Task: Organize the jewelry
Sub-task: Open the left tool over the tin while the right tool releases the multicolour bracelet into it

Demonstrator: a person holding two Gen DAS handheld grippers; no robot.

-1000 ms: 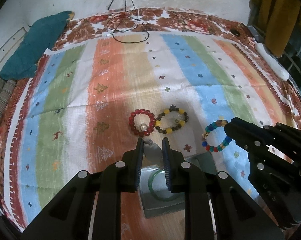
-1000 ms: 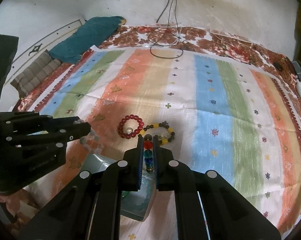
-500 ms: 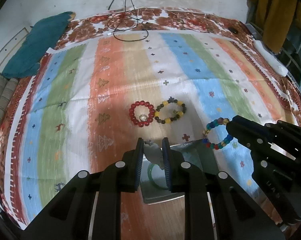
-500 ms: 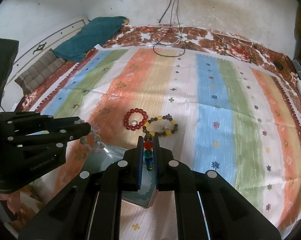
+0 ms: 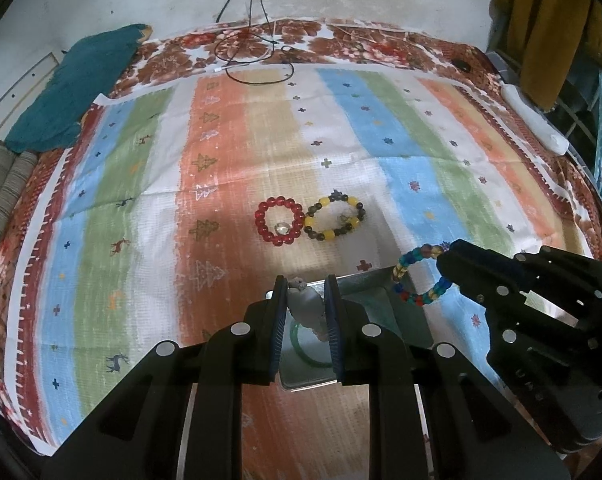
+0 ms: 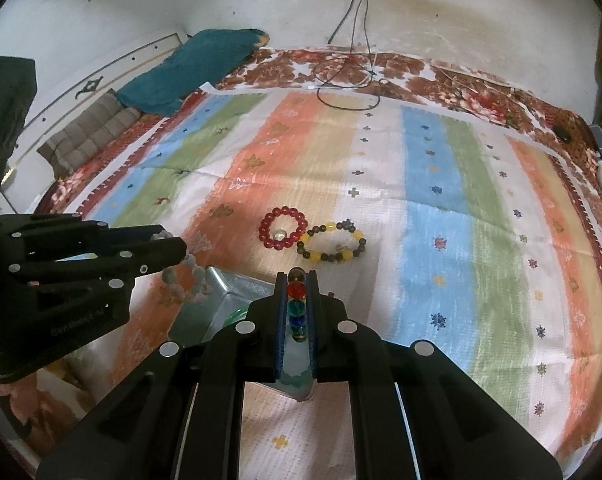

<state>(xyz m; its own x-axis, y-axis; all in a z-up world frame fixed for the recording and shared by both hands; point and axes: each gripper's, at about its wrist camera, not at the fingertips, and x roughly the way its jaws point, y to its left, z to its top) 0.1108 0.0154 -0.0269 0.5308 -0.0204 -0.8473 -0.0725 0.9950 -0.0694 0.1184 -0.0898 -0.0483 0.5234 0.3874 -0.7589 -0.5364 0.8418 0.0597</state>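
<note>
My left gripper (image 5: 305, 286) is shut on a pale grey bead bracelet (image 5: 309, 306), held above a metal tin (image 5: 375, 312) that holds a green bangle (image 5: 307, 354). My right gripper (image 6: 297, 278) is shut on a multicoloured bead bracelet (image 6: 296, 304), which hangs over the tin's right edge in the left wrist view (image 5: 415, 276). A red bead bracelet (image 5: 279, 226) and a yellow-and-dark bead bracelet (image 5: 335, 220) lie side by side on the striped cloth beyond the tin. The grey bracelet also shows in the right wrist view (image 6: 185, 276).
The striped cloth (image 5: 141, 200) covers a floral mat on the floor. A teal cushion (image 5: 73, 88) and a folded blanket (image 5: 1, 192) lie at the far left. Black cables (image 5: 257, 48) trail from the wall. A white object (image 5: 535, 120) lies at the far right.
Both grippers have risen and drawn back with their bracelets still held; the tin and the two bracelets on the cloth look farther away. The bracelets on the cloth have not moved.
</note>
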